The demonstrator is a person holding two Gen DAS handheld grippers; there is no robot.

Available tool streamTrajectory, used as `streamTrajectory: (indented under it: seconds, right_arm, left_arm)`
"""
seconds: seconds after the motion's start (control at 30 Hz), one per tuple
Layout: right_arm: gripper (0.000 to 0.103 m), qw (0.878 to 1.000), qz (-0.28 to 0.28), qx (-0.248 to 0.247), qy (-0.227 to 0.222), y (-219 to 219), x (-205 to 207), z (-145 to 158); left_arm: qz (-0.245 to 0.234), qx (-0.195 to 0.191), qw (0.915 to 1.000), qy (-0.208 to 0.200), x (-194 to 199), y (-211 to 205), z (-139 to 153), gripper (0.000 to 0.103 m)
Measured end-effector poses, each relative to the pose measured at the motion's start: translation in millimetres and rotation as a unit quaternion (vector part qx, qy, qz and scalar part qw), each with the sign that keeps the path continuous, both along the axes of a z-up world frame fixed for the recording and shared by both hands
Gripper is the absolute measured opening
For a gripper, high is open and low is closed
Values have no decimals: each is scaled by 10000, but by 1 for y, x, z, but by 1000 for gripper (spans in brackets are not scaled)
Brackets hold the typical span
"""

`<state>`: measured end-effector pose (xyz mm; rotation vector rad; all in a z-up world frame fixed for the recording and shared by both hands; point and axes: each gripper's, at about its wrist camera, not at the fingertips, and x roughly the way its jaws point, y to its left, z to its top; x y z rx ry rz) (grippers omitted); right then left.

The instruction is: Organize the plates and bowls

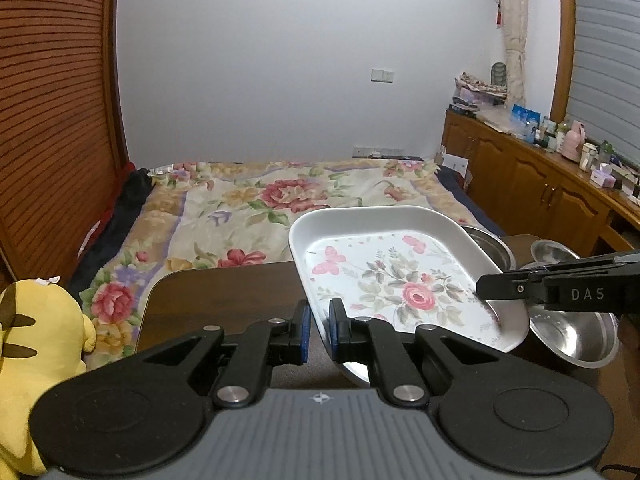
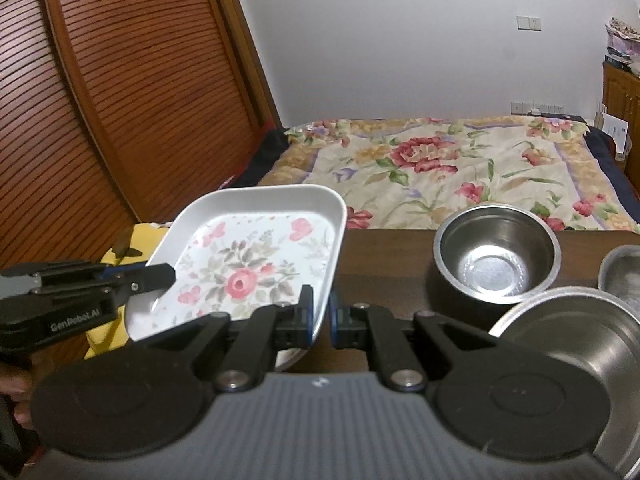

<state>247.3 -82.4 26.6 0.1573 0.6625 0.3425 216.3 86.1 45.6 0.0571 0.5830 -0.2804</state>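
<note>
A white rectangular plate (image 1: pixel 392 276) with a rose and butterfly print hangs tilted above the dark wooden table (image 1: pixel 224 300). My left gripper (image 1: pixel 320 324) is shut on the plate's left rim. My right gripper (image 1: pixel 486 290) clamps the opposite rim. In the right wrist view the same plate (image 2: pixel 248 268) has its right rim pinched in my right gripper (image 2: pixel 322 316), and the left gripper (image 2: pixel 168 274) holds the far side. Three steel bowls stand on the table to the right: a deep one (image 2: pixel 496 256), a wide one (image 2: pixel 576 336) and one cut off by the frame edge (image 2: pixel 624 272).
A yellow plush toy (image 1: pixel 36 352) sits left of the table. Behind the table lies a bed with a floral blanket (image 1: pixel 248 208). A wooden sideboard (image 1: pixel 540 184) crowded with bottles runs along the right wall. A louvred wooden door (image 2: pixel 120 100) stands at the left.
</note>
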Motion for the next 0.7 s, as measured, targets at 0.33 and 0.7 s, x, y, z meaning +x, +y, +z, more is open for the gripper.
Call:
streamTrajectory:
  seconds: [0.33,0.7]
  right_arm:
    - [9,9997,134,157,-117,-9,-21,13]
    - [9,9992,263,301,-87,-19,-49,11]
  left_arm:
    - [-81,-4,9999,-148,-25,2,13,11]
    - [-229,105,9996,-106,-48,2,12,11]
